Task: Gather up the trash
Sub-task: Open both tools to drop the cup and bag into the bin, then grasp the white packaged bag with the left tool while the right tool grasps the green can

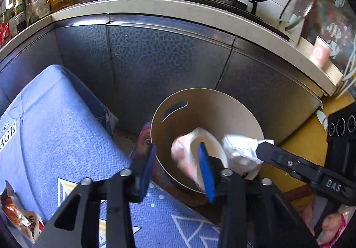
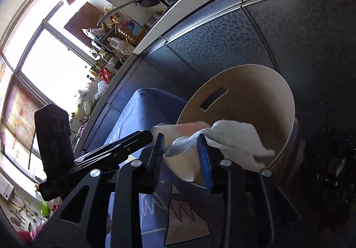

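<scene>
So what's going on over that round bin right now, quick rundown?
Both grippers, left and right, open over the tan bin. Pink paper cup and white crumpled tissue loose at its mouth. Nothing blocking.

From my left wrist camera, the pale pink paper cup (image 1: 189, 154) is motion-blurred, and a blue finger pad (image 1: 205, 172) covers part of its white inside. I cannot tell whether that cup touches the tan round bin (image 1: 222, 105); the bin's floor is hidden under the cup and the crumpled white tissue (image 1: 240, 150). The orange snack wrapper (image 1: 20, 216) on the blue patterned cloth (image 1: 66, 136) is cut off by the picture's edge. From my right wrist camera, the dark heap (image 2: 329, 163) beside the bin is too shadowed to identify.
</scene>
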Demonstrator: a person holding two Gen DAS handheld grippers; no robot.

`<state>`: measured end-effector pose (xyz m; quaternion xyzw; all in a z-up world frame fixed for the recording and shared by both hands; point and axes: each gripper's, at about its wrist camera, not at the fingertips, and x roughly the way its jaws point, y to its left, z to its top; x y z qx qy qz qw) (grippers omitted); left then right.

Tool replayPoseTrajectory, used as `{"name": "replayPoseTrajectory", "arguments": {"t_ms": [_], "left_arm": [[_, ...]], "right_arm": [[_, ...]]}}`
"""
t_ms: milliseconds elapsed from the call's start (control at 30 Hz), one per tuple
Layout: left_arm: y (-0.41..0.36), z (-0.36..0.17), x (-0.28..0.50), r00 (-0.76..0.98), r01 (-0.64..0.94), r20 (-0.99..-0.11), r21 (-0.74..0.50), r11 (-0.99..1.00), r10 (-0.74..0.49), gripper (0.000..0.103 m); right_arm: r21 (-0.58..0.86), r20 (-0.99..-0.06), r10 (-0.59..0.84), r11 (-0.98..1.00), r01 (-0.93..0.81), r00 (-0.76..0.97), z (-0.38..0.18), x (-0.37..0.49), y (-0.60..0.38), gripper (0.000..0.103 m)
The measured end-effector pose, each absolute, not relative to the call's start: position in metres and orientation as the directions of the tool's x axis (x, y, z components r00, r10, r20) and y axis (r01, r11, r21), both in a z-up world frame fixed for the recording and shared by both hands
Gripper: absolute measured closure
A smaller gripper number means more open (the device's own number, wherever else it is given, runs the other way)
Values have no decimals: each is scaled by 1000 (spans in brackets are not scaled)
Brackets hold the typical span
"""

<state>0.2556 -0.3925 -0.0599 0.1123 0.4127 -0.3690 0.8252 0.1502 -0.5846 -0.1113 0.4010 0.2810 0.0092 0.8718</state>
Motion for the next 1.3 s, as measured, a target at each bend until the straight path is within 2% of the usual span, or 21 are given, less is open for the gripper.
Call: {"name": "replayPoseTrajectory", "arguments": {"t_ms": [67, 133, 300, 467, 667, 833, 1000, 1067, 1167, 1267, 1300], "left_arm": [[-385, -54, 254, 398, 685, -751, -139, 715, -527, 57], [-370, -42, 249, 428, 660, -729, -152, 736, -535, 28], [-323, -1, 216, 486, 637, -635, -213, 741, -601, 28], [-250, 28, 175, 478, 655, -567, -279, 702, -671, 27], [-129, 41, 147, 551, 603, -545, -264, 753, -632, 25], [-27, 29, 137, 658, 495, -593, -124, 860, -464, 15], [4, 2, 142, 713, 504, -631, 158, 849, -306, 13], [4, -12, 150, 709, 535, -645, 226, 814, -286, 13], [6, -28, 160, 687, 578, -666, 260, 773, -291, 13], [3, -39, 166, 683, 611, -670, 305, 731, -291, 13], [0, -40, 167, 683, 619, -670, 319, 718, -291, 16]], "right_arm": [[705, -467, 226, 679, 206, 855, -106, 143, -582, 55], [707, -447, 217, 680, 194, 868, -98, 136, -576, 48], [711, -404, 241, 689, 138, 882, -74, 126, -551, 47], [704, -353, 354, 710, -3, 866, -53, 124, -491, 48], [699, -378, 511, 704, -124, 772, -53, 137, -394, 49], [670, -435, 579, 720, -182, 690, -62, 140, -318, 49], [634, -512, 594, 749, -193, 621, -74, 145, -263, 49], [609, -542, 578, 770, -188, 610, -78, 144, -252, 49], [576, -581, 555, 797, -182, 595, -80, 146, -239, 49], [590, -601, 555, 794, -149, 576, -87, 144, -236, 49], [607, -600, 561, 784, -133, 571, -89, 145, -239, 49]]}}
